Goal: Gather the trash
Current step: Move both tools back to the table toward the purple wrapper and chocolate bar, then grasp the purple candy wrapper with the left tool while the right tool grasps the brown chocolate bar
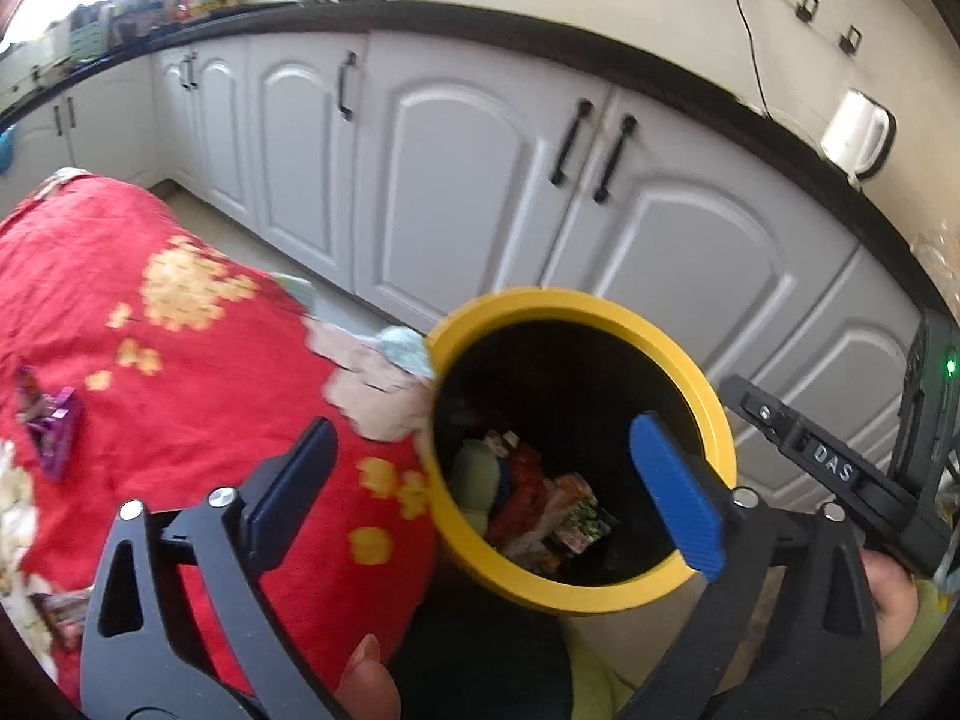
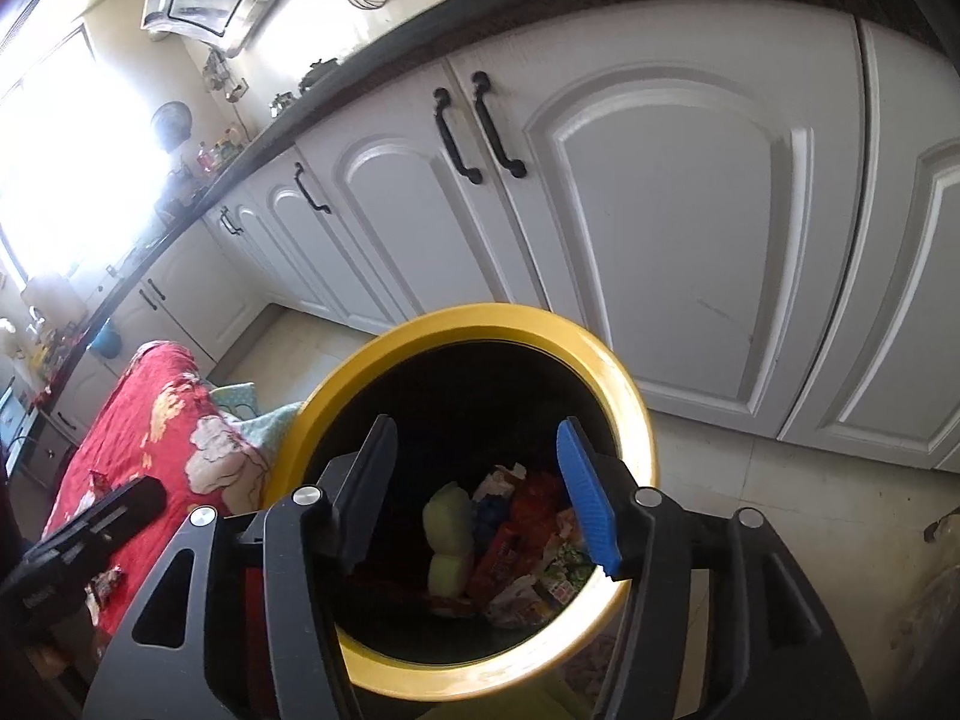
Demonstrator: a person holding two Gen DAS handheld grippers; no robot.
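Observation:
A black bin with a yellow rim [image 1: 600,302] [image 2: 480,317] stands on the floor beside a table under a red flowered cloth [image 1: 180,360] [image 2: 150,414]. Inside the bin lie several crumpled wrappers [image 1: 540,504] [image 2: 516,546] and a pale green soft object [image 2: 447,531]. My left gripper [image 1: 480,426] is open wide over the bin's left side, with nothing between its fingers. My right gripper [image 2: 474,423] hangs open above the bin's mouth, also empty. A purple wrapper [image 1: 51,426] lies on the cloth at the left. More wrappers [image 2: 108,579] lie near the cloth's front edge.
White cabinet doors with black handles [image 1: 570,144] [image 2: 456,132] run behind the bin under a dark countertop. A white kettle [image 1: 855,129] stands on the counter at the right. Pale floor tiles [image 2: 750,480] show between bin and cabinets.

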